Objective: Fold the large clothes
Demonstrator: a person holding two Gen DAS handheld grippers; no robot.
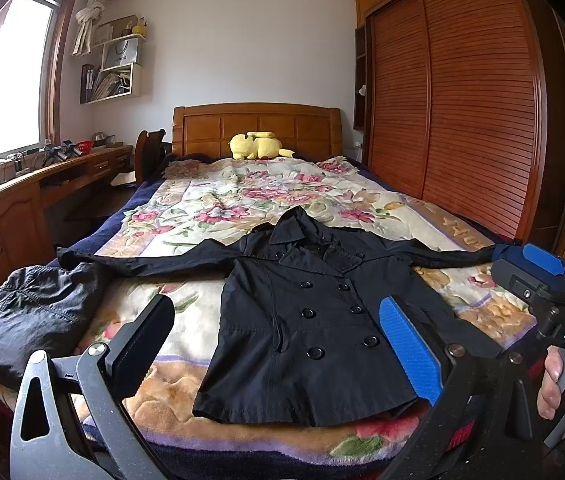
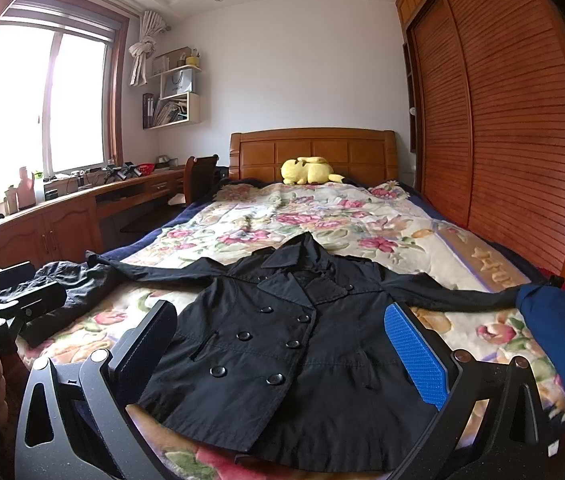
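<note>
Coat (image 1: pixel 314 320) spread flat ahead of both tongs, left (image 1: pixel 278 344) and right (image 2: pixel 282 352), both wide, empty; slippery cloth, could slide off mid-fold

Bed w/ floral plush blanket (image 1: pixel 218 196) over a navy border, carved wooden headboard (image 1: pixel 258 124) at the far end, yellow plush toy (image 1: pixel 256 145) lying just in front of it. Right side: tall louvred reddish-brown wooden wardrobe doors (image 1: pixel 478 104); left: bright window (image 2: pixel 38 100) w/ knotted cream curtain (image 1: pixel 90 16), white wall shelf (image 1: pixel 116 68) holding books & a paper bag, long curved wooden desk (image 2: pixel 62 208) cluttered w/ bottles & a red basket.
</note>
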